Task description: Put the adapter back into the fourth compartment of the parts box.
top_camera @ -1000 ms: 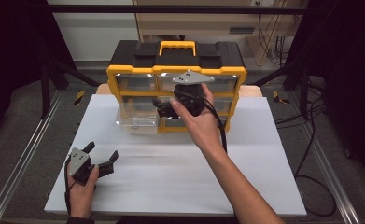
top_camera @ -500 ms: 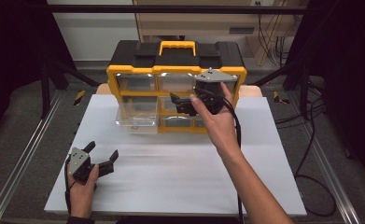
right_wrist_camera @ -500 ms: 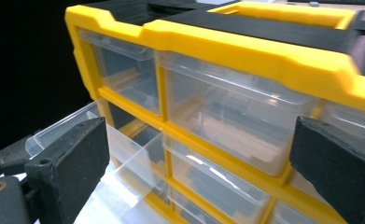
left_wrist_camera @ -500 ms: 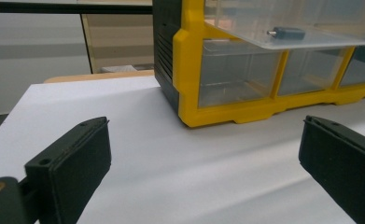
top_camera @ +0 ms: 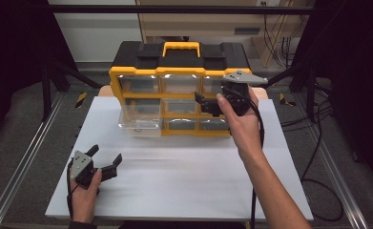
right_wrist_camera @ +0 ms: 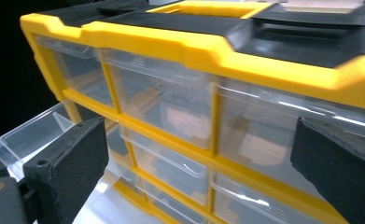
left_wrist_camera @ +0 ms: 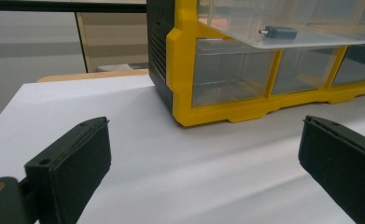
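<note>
A: Where do we stand? The organizer [top_camera: 179, 90] sits at the far edge of the bench [top_camera: 174, 191], and its middle-left drawer [top_camera: 139, 120] is pulled well out.

B: Agreed. From the left gripper view, a small dark adapter [left_wrist_camera: 278, 32] lies inside that open drawer [left_wrist_camera: 283, 28]. So we judge the item is placed; what is left is pushing the drawer shut.

A: Right gripper [top_camera: 208, 104]?

B: Held up in front of the organizer's right column, near the upper rows, jaws spread wide and grasping nothing. The right gripper view looks across the closed drawers toward the open one at its left.

A: And the left gripper [top_camera: 107, 161]?

B: Low near the bench's near-left corner, jaws apart, empty, well away from the organizer.

A: So we note: drawer open, every other drawer closed.
</note>
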`<state>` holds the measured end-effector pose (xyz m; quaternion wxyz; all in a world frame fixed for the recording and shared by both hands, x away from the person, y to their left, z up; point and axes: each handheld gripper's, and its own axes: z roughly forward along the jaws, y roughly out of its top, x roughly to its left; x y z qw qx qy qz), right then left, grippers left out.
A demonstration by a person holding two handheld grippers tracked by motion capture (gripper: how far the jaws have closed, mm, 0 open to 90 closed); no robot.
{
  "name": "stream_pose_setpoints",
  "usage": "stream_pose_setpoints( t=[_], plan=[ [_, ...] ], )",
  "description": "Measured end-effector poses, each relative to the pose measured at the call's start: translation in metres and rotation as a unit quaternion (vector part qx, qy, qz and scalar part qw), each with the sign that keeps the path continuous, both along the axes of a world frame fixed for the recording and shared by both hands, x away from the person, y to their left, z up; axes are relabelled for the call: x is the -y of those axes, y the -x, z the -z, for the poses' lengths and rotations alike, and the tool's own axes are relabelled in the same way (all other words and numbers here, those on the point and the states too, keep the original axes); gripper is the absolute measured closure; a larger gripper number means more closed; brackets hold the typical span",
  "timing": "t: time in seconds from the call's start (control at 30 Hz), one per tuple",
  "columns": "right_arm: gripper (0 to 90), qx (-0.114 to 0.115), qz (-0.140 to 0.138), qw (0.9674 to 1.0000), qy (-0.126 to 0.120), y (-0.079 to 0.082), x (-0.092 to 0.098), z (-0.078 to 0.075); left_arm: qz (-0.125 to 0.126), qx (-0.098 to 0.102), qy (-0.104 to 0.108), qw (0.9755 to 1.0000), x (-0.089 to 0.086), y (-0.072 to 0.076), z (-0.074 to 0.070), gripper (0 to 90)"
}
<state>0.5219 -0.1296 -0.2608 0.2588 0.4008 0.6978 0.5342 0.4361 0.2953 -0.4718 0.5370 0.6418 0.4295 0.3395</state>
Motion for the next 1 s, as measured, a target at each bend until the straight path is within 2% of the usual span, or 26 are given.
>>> stream_pose_setpoints(
  t=[0.1, 0.23, 0.6, 1.0],
  plan=[
    [4.3, -0.002, 0.006, 0.9999, -0.008, 0.001, 0.009, 0.0, 0.006, 0.003, -0.003, 1.0, 0.001, 0.001, 0.0, 2.1],
    [4.1, -0.002, 0.017, 0.9999, -0.003, 0.004, 0.021, -0.001, 0.005, 0.003, 0.0, 1.0, 0.001, 0.0, 0.0, 2.1],
    [3.9, -0.008, 0.047, 0.9988, -0.012, 0.007, 0.058, 0.003, 0.003, 0.0, -0.003, 1.0, 0.001, 0.0, 0.0, 2.1],
    [3.6, -0.009, 0.056, 0.9982, -0.02, 0.009, 0.073, 0.007, -0.005, 0.002, 0.003, 1.0, -0.004, 0.001, 0.0, 2.1]
  ],
)
